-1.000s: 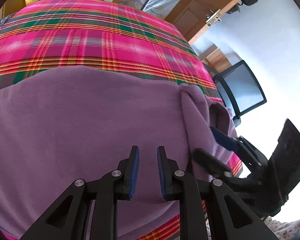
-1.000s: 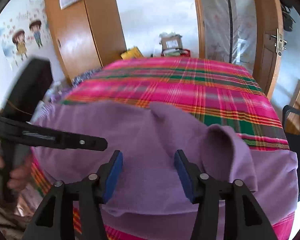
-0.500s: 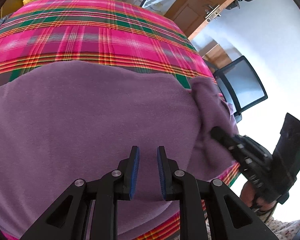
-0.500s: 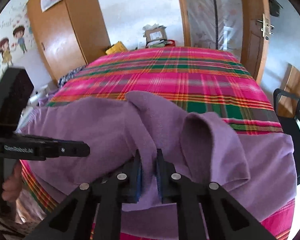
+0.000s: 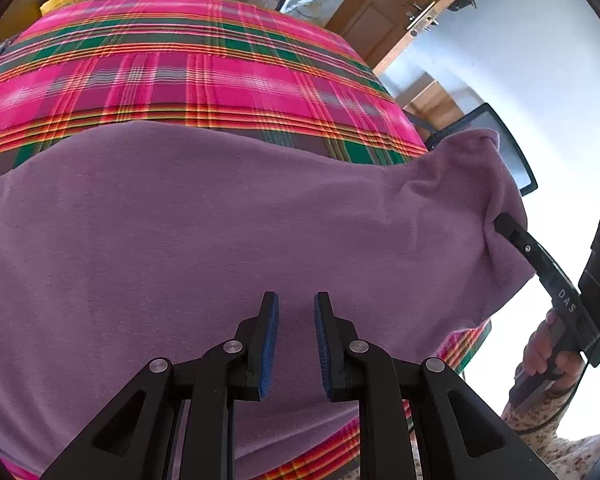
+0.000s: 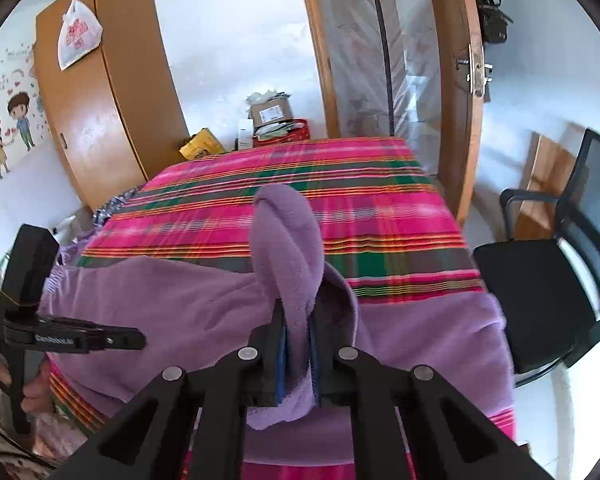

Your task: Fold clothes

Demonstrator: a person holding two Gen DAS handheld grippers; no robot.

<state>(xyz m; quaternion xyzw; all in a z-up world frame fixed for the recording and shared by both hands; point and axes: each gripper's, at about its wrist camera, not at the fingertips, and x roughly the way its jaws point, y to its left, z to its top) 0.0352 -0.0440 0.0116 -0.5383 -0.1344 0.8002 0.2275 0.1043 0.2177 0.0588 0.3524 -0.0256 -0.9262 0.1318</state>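
Observation:
A purple fleece garment (image 5: 180, 220) lies spread over the near part of the plaid bed cover (image 5: 180, 72). My right gripper (image 6: 298, 320) holds a fold of the garment (image 6: 288, 248), which stands up as a loop above the fingers; its jaws are still closing, with the cloth pinched between the blue pads. In the left wrist view that gripper (image 5: 504, 224) lifts the garment's right corner off the bed. My left gripper (image 5: 296, 298) hovers just over the garment's near middle, open a narrow gap with nothing between the pads. It also shows at the left of the right wrist view (image 6: 136, 338).
The bed cover (image 6: 300, 184) stretches far beyond the garment. A black office chair (image 6: 540, 280) stands right of the bed, a wooden wardrobe (image 6: 112, 112) at the left, and a wooden door (image 6: 452, 80) and boxes (image 6: 276, 120) beyond the far end.
My right gripper went from open over the garment to shut on a fold of it, then lifted the fold up and rightward. The left gripper stayed in place.

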